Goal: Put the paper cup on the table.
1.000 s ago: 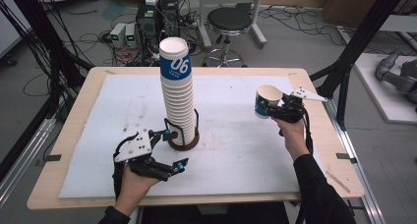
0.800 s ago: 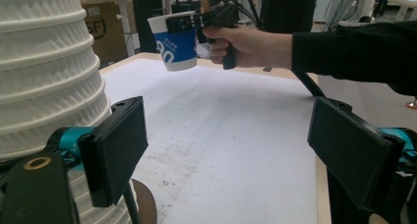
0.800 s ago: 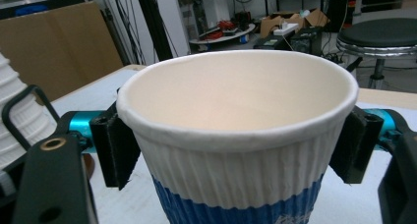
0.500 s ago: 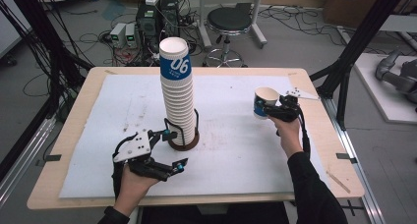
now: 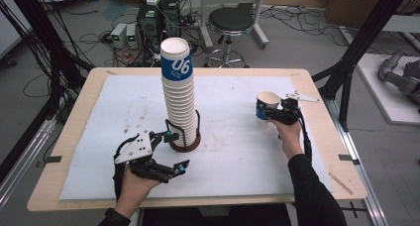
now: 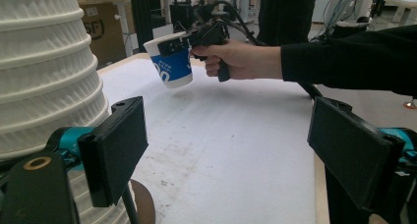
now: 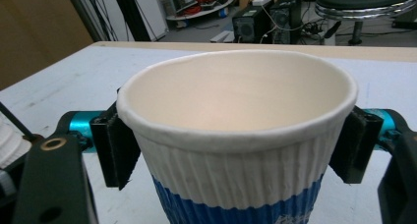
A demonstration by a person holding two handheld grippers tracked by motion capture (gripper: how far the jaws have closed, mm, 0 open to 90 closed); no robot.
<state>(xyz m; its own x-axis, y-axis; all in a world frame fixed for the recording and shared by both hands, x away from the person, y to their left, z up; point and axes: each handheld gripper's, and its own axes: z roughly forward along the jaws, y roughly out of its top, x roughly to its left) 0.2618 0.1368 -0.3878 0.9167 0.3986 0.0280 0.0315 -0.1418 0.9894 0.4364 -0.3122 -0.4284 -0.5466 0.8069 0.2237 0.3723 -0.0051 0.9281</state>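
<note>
High view: a tall stack of paper cups [image 5: 179,94], white with a blue band marked 06 at the top, stands in a dark round holder [image 5: 184,141] near the middle of the white-covered bench [image 5: 233,151]; the left gripper [image 5: 171,154] lies low just beside the holder's base, its fingers spread apart around nothing; the right gripper [image 5: 270,113] holds a single blue-and-white paper cup [image 5: 265,105] upright, lifted off the bench, well apart from the stack on its right side.

Left gripper view: the two black fingers [image 6: 115,148] stand wide apart with bare bench between them; the ribbed stack [image 6: 46,86] rises just beside the left one; farther off, the right hand [image 6: 236,59] carries the cup [image 6: 173,62] above the surface, slightly tilted.

Right gripper view: the fingers [image 7: 118,148] are clenched on the cup [image 7: 236,150] just below its rim, one pad on each side; its pale inside looks empty.
</note>
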